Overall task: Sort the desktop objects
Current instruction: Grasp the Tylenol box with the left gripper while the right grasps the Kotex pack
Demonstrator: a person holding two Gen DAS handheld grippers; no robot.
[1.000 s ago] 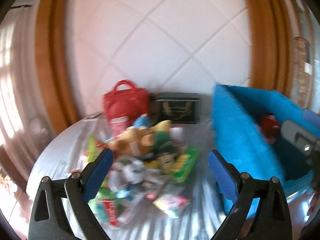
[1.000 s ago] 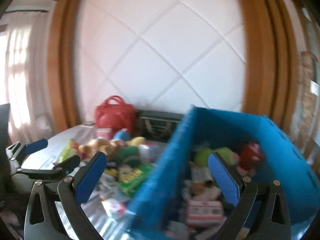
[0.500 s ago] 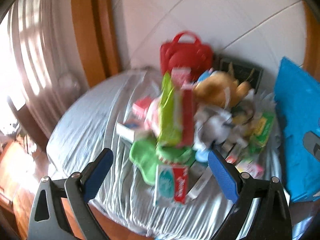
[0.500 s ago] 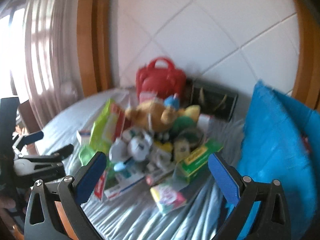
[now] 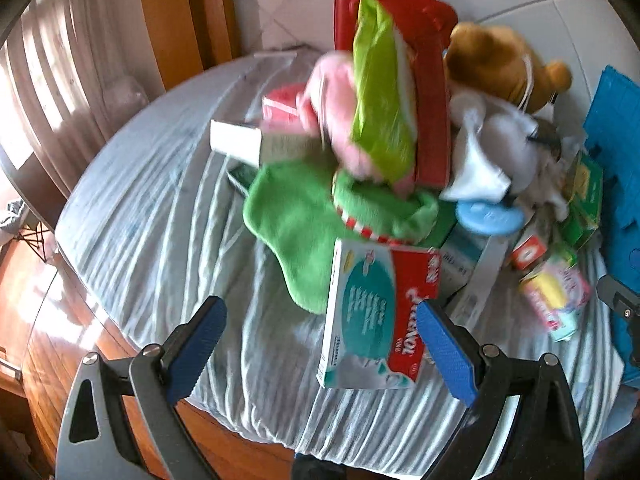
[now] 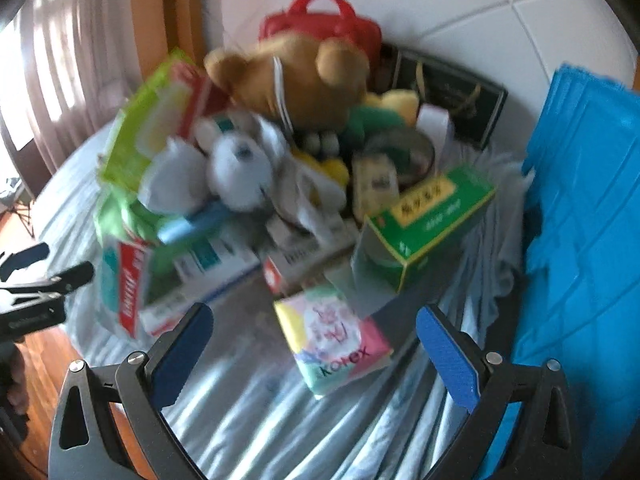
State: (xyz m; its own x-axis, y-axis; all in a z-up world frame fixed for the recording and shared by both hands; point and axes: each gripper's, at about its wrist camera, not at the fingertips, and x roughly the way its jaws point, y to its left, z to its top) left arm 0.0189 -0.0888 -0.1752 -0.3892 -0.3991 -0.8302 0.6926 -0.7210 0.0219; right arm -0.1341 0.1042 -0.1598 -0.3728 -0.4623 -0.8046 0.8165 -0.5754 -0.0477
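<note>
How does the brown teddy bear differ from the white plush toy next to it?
The brown teddy bear is brown and looks larger; the white plush toy is white and looks smaller. The bear lies higher in the heap, in front of the red bag; the white toy lies lower, nearer the camera, above flat boxes. Both are soft toys, and neither is held by the tongs.

A home: curtained window (image 5: 52, 60), wood floor (image 5: 44, 320), cloth-covered table (image 5: 160, 208).

One brown teddy bear (image 6: 304, 80), one white plush (image 6: 240, 168), one blue bin (image 6: 580, 240), one red bag (image 6: 320, 20).
</note>
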